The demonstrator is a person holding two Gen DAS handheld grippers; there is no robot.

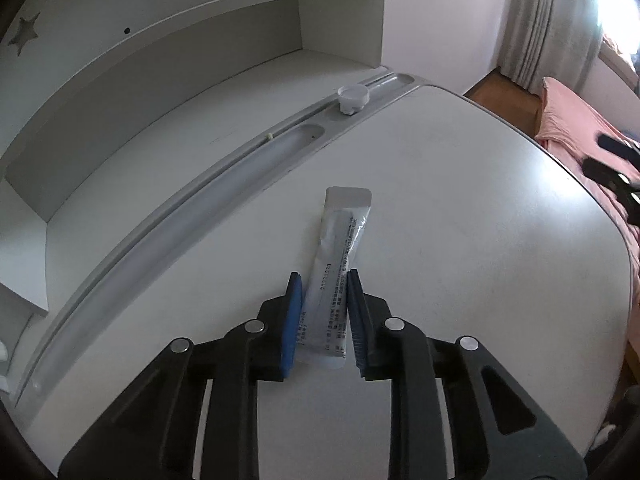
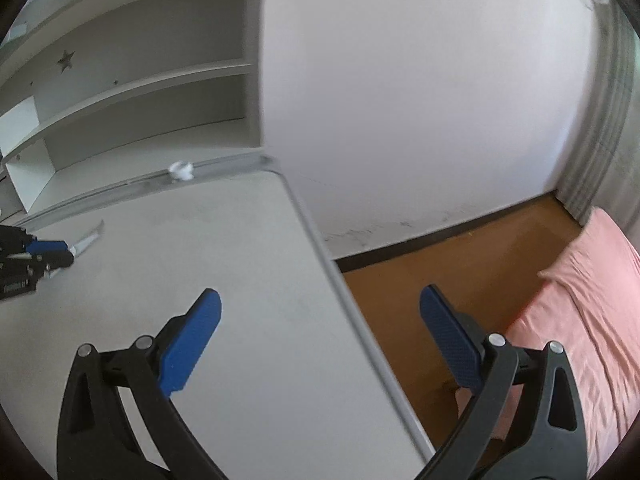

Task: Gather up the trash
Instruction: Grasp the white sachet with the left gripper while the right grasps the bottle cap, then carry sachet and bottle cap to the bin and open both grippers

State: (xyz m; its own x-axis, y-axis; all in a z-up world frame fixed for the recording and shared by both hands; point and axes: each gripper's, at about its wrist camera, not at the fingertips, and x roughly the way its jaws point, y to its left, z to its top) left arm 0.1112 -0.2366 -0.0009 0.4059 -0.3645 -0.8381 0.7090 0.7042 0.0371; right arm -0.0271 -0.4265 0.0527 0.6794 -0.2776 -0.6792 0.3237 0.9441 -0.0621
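A long white and clear plastic wrapper [image 1: 340, 264] with printed text lies on the white desk [image 1: 460, 220]. My left gripper [image 1: 323, 280] has its blue pads on either side of the wrapper's near half, closed in against it. The wrapper's far end also shows in the right wrist view [image 2: 90, 238], sticking out of the left gripper [image 2: 60, 254]. My right gripper [image 2: 320, 300] is wide open and empty, above the desk's right edge [image 2: 340, 280]. A small white cap [image 1: 353, 98] sits in the desk's rear groove; it shows as a white blob in the right wrist view [image 2: 181, 170].
White shelves [image 1: 200, 60] stand behind the desk, past a long pen tray [image 1: 240, 168]. A pink bed [image 2: 580, 320] stands right of the desk over a brown wood floor [image 2: 460, 260]. A white wall [image 2: 420, 100] and curtain [image 1: 552, 24] are beyond.
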